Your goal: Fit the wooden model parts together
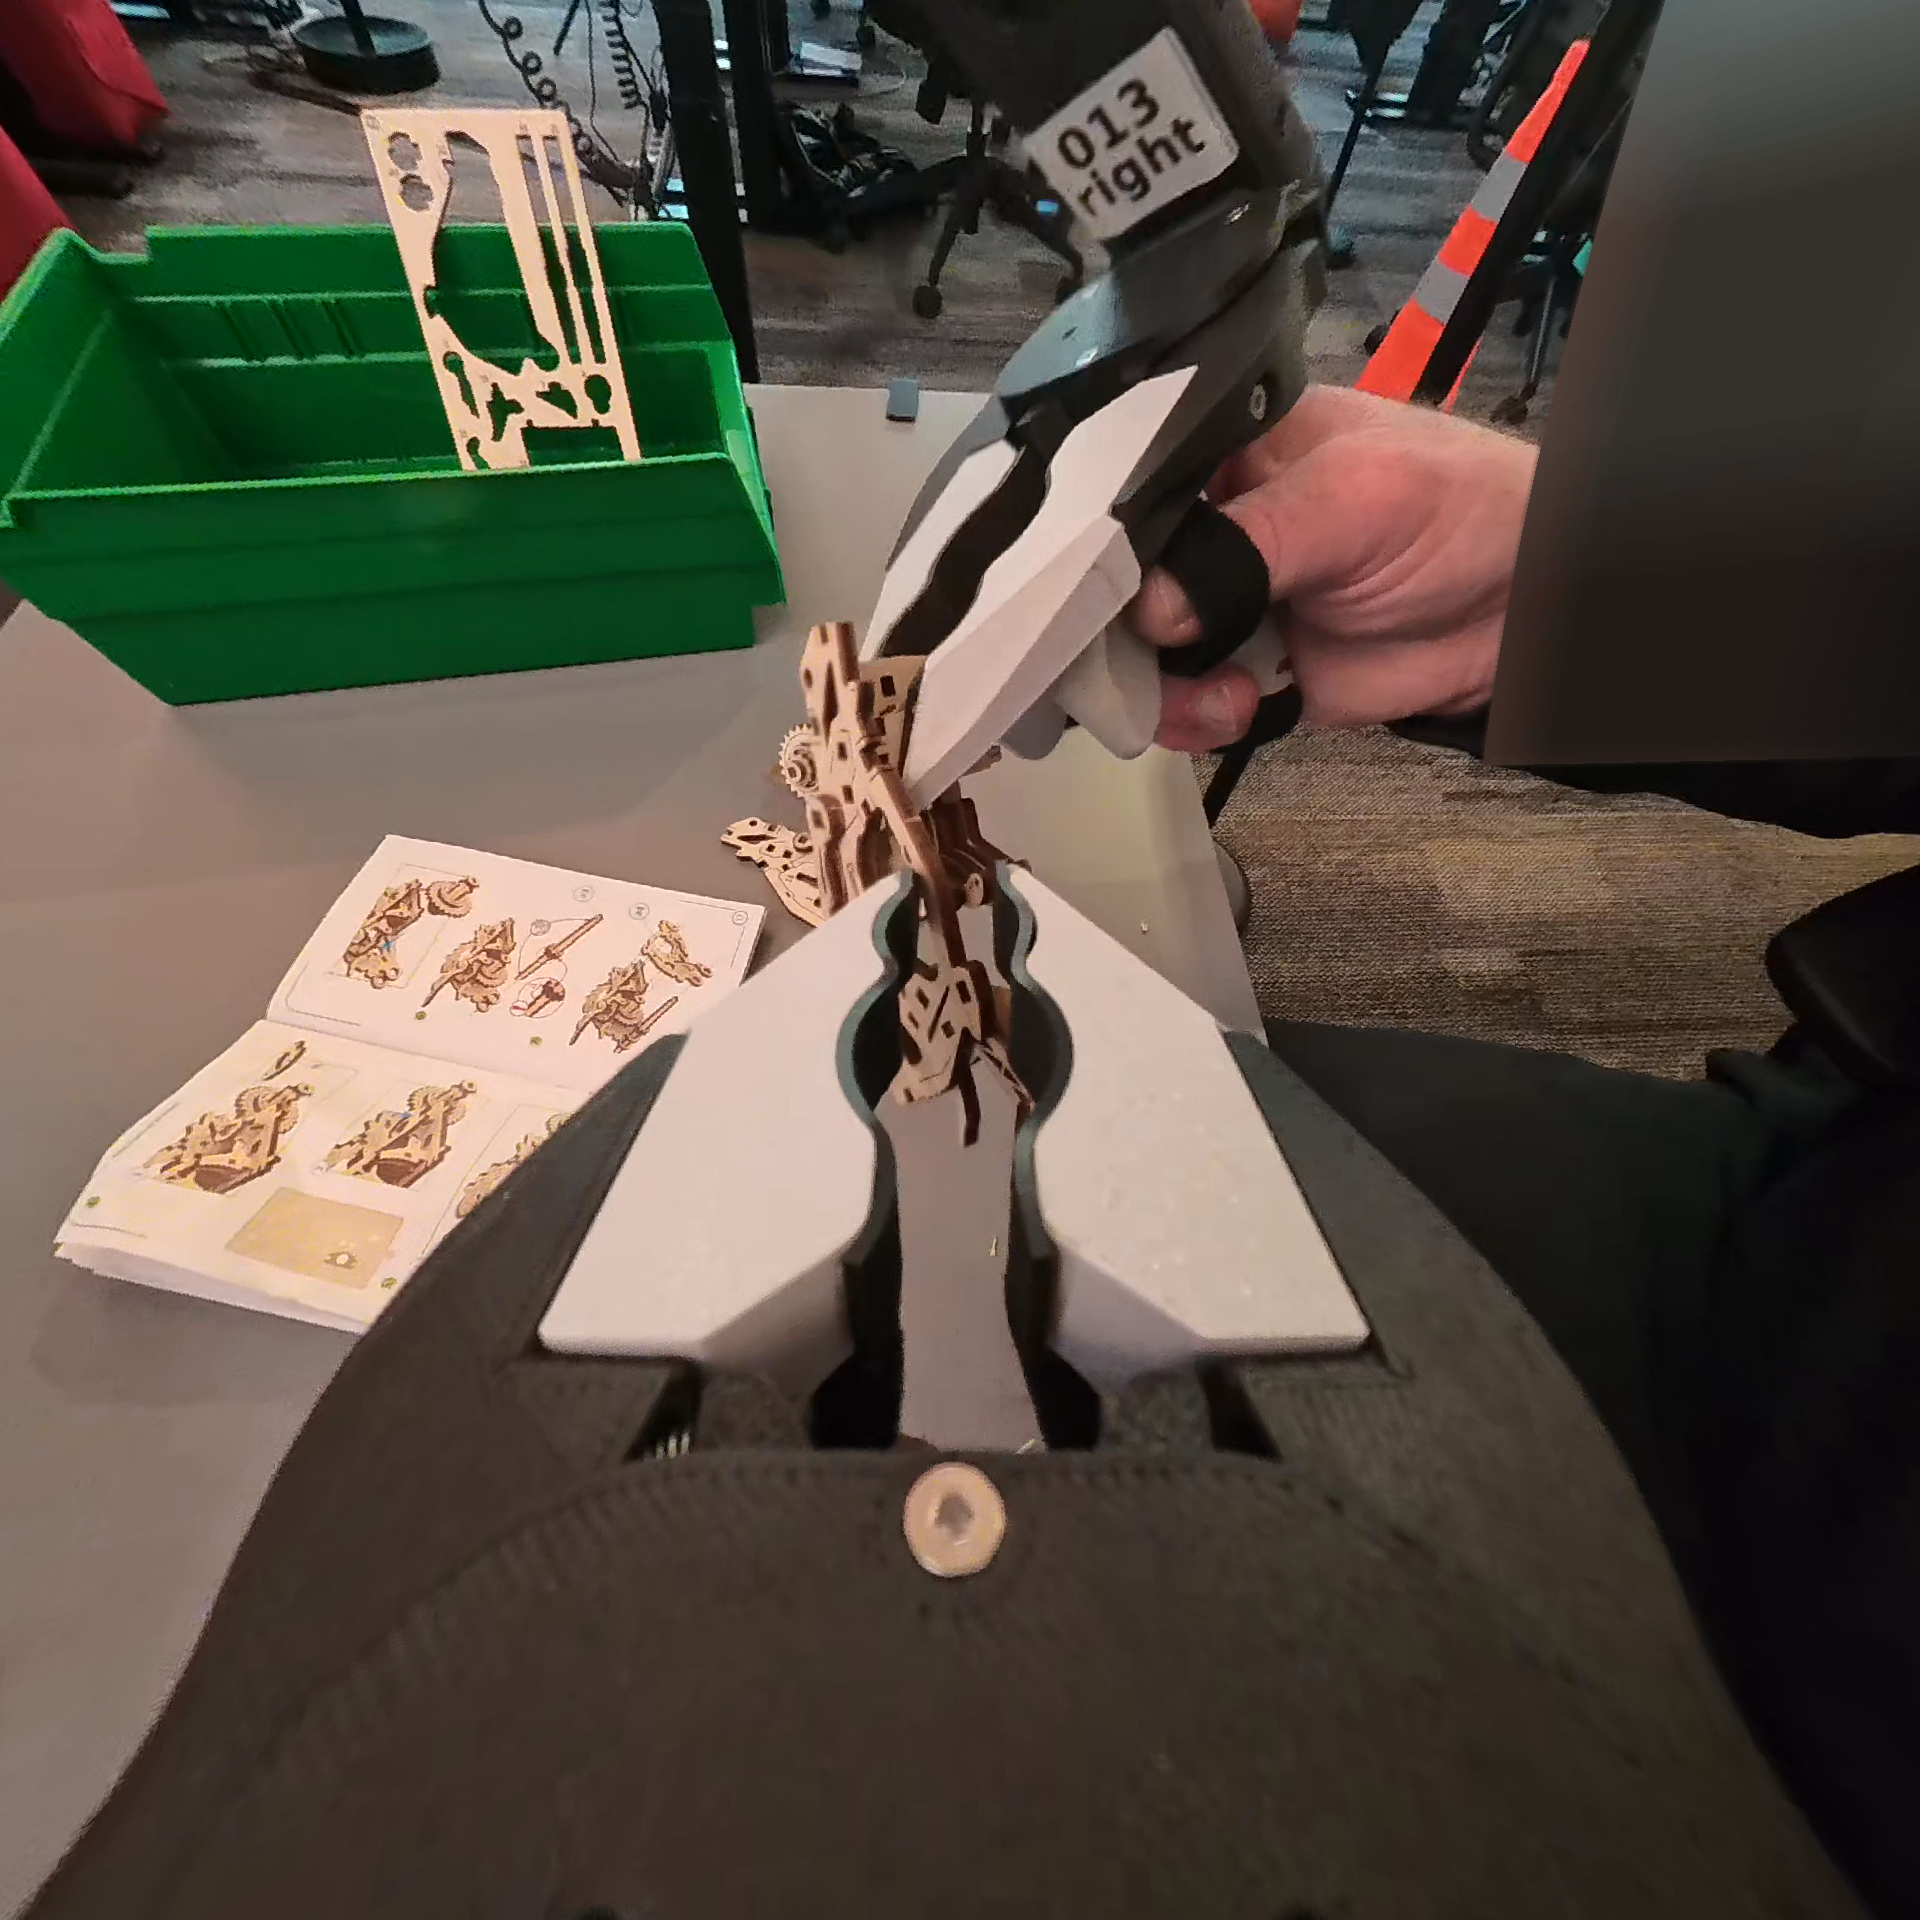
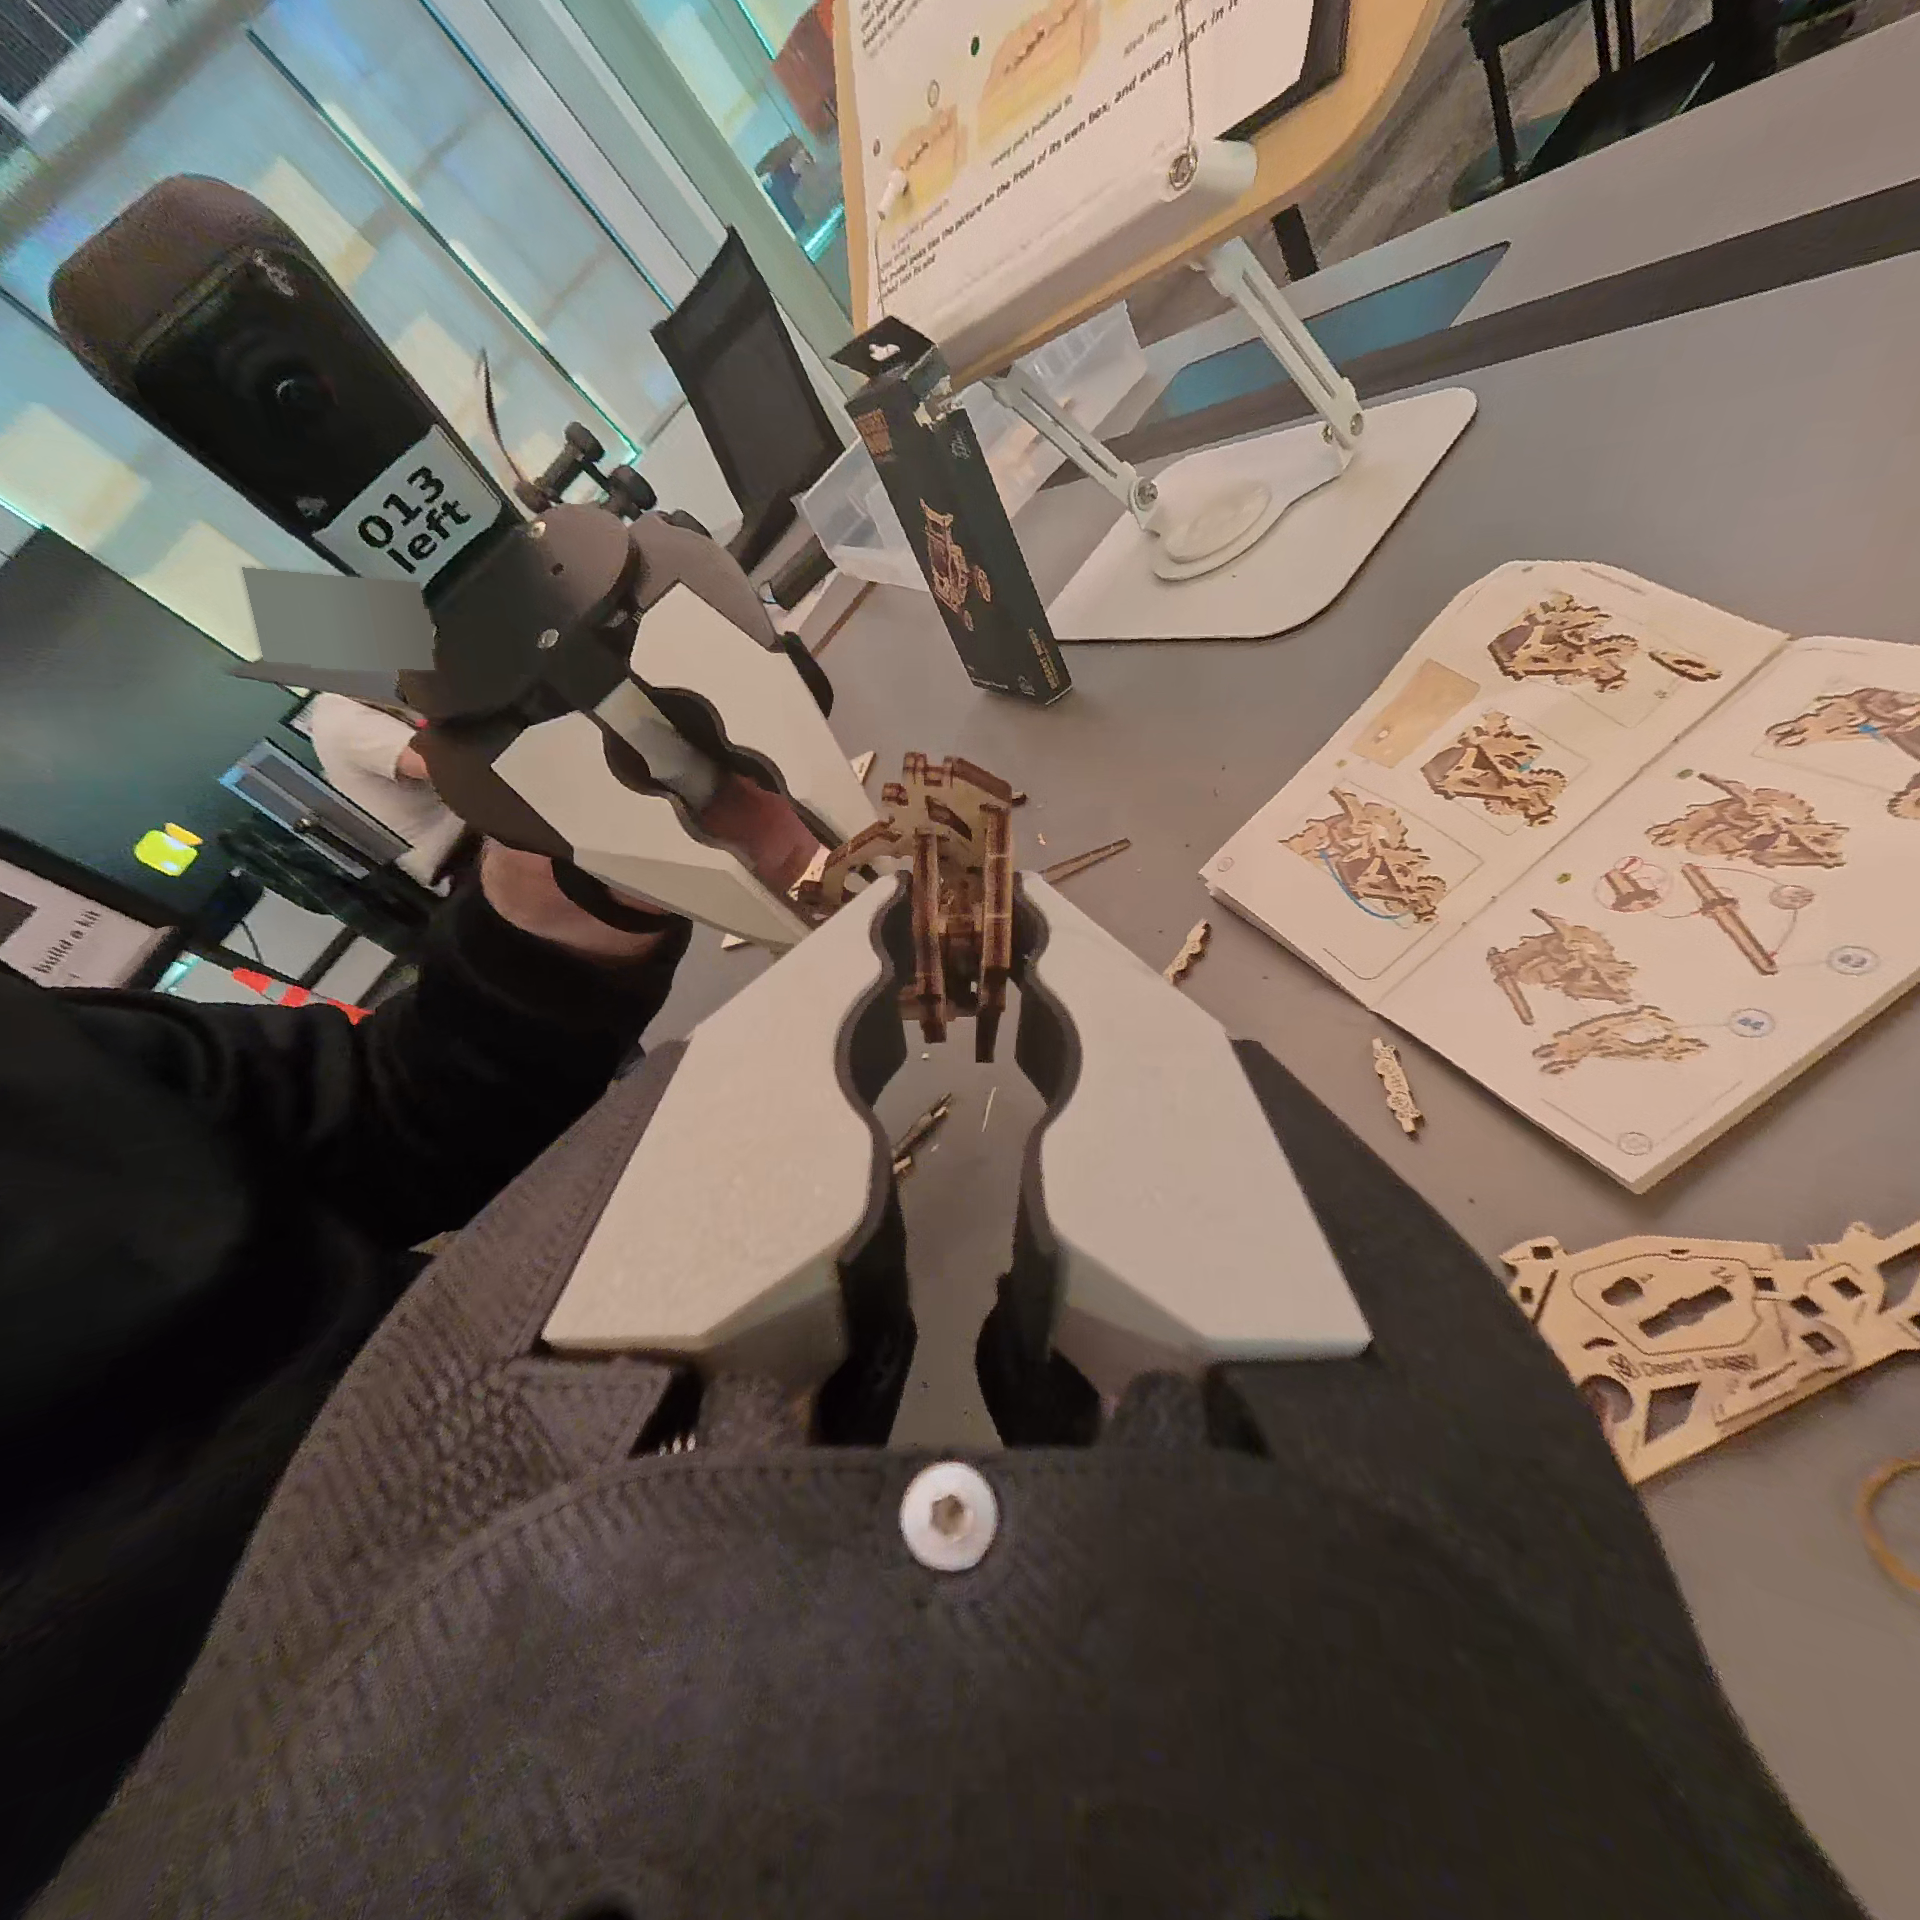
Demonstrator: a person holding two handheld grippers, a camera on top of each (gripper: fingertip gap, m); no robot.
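Lots of clutter round this one; in the left wrist view a green bin [image 1: 384, 540] sits up at 10 o'clock with a punched-out wooden sheet [image 1: 499, 291] leaning upright inside it, and an open instruction booklet [image 1: 416, 1049] lies flat on the grey table [image 1: 208, 790] at 9 o'clock. From the right wrist view the same booklet [image 2: 1621, 862] is out at 3 o'clock, a leftover wooden frame sheet [image 2: 1704, 1340] lies at 4 o'clock beside a rubber band [image 2: 1886, 1522], a dark upright box [image 2: 956, 540] stands at 12 o'clock, and a white stand holding a board [image 2: 1195, 436] is behind it at 1 o'clock; small loose wooden bits [image 2: 1392, 1081] are scattered between the fingers and the booklet.

The wooden model [image 1: 883, 831] is held up off the table between both tools (nothing in the way of it except the fingers themselves). In the left wrist view its long axis runs roughly 11 to 5 o'clock, with a small gear on the upper left side; from the other camera the wooden model [image 2: 945, 894] points away toward 12.

The left gripper [image 1: 956, 894] has its jaws pinching the lower end of the model; the right gripper [image 2: 956, 899] is clamped on the model too, coming in from 1 o'clock in the left view, with a hand [image 1: 1351, 582] wrapped round its handle.
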